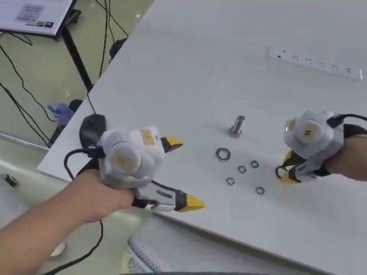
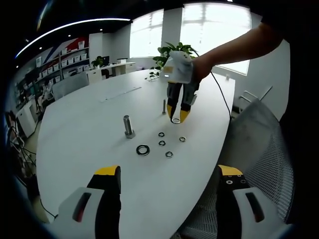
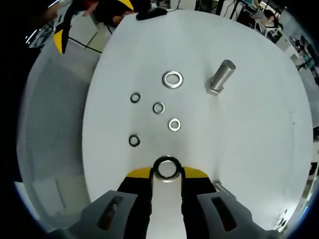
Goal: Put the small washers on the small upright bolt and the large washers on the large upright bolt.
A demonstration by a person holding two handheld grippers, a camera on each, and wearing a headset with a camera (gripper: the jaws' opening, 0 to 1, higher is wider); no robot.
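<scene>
Right gripper (image 3: 166, 173) — jaws closed to the width of one large washer (image 3: 166, 159), a flat, bright steel ring pinched by its rim between the yellow tips. It is held just above the white table (image 1: 189, 63), to the right of the loose parts.

Left gripper (image 2: 168, 174) — jaws spread wide with nothing between them, at the near left edge of the table.

A second large washer (image 1: 223, 154) lies flat on the table, just near of the large bolt (image 1: 237, 126). The bolt is grey and stands head down with its shank up.

Four small washers (image 1: 242, 169), thin grey rings with dark centres, lie flat in a loose cluster. They are apart from one another, just right and near of the second large washer and between the two grippers.

The small bolt (image 2: 164, 106) is a thin upright pin, seen in the left gripper view close beside the right gripper.

A white power strip (image 1: 314, 63) lies at the far right.
</scene>
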